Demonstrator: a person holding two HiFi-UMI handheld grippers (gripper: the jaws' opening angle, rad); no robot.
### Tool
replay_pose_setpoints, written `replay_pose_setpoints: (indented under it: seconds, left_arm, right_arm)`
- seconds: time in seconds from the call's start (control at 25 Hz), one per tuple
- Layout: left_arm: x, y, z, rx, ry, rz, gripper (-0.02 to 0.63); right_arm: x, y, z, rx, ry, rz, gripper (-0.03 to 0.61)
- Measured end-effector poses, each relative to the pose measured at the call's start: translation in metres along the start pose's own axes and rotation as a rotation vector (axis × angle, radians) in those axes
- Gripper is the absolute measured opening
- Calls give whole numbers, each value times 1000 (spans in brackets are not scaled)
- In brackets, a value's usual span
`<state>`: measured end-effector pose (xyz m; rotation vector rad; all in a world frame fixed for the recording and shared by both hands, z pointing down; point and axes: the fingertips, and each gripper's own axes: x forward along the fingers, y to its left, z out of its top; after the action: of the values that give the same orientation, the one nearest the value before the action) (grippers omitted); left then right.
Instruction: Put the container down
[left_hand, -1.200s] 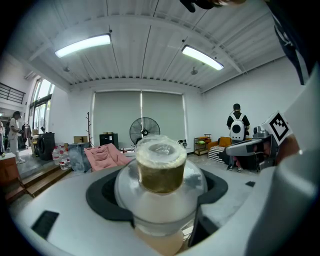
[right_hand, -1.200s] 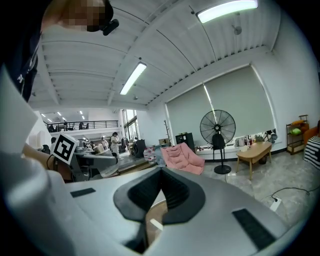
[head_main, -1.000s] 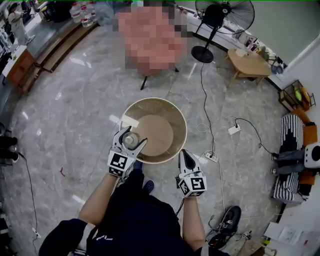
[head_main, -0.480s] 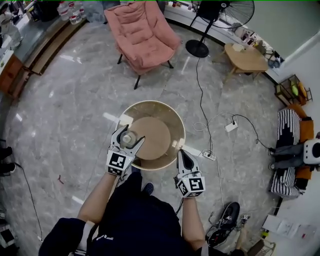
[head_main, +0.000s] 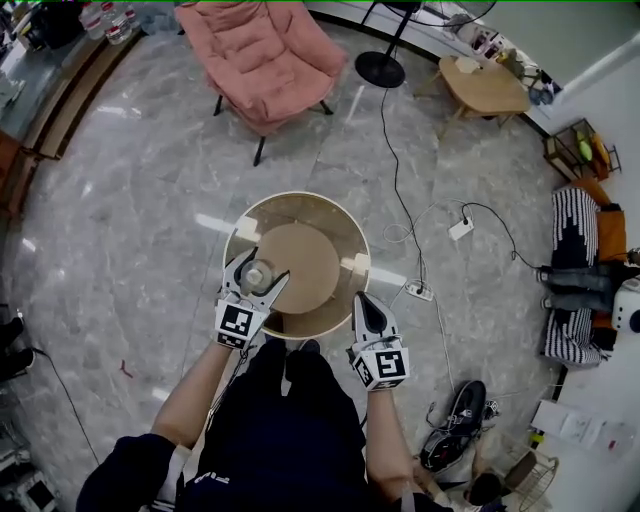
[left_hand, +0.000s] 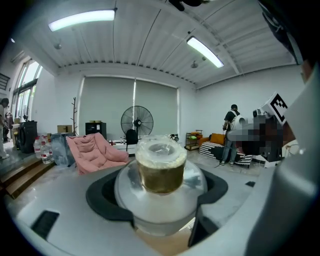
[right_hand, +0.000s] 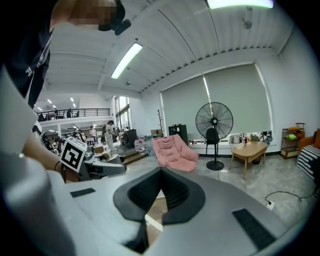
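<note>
My left gripper is shut on a small clear glass container with a cork-like stopper, held over the left part of a round glass-topped table. In the left gripper view the container sits upright between the dark pads, its rounded body filling the gap. My right gripper hangs at the table's near right rim with its jaws together and nothing between them; in the right gripper view the dark pads meet at the tips.
A pink armchair stands beyond the table. Behind it are a standing fan's base and a small wooden table. A white cable with power strips runs over the marble floor to the right. Striped cushions lie far right.
The head view has shifted, so the chair and the table sit differently in the frame. Both grippers hold about the same places relative to the table, the left still gripping the container.
</note>
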<state>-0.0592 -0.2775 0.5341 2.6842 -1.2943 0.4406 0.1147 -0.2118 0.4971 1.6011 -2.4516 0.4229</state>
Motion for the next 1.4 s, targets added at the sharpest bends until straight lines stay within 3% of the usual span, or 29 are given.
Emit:
replay_pose_setpoints:
  seconds: [0.56,0.76,1.0,1.4]
  left_arm:
    - [71,-15,-93,4,69,0,355]
    - [96,-17,-152,0,111,-2,355]
    - [137,-11,-249,20,165,-7,356]
    - [198,7,-362,36,166,30,355]
  right_arm:
    - [27,-19,-82,10,74,80,26]
    - [41,-24,-117,9,74,115,25]
    - [64,-37,-194,5,87,125,25]
    - [85,-56,-310,75,89,127,25]
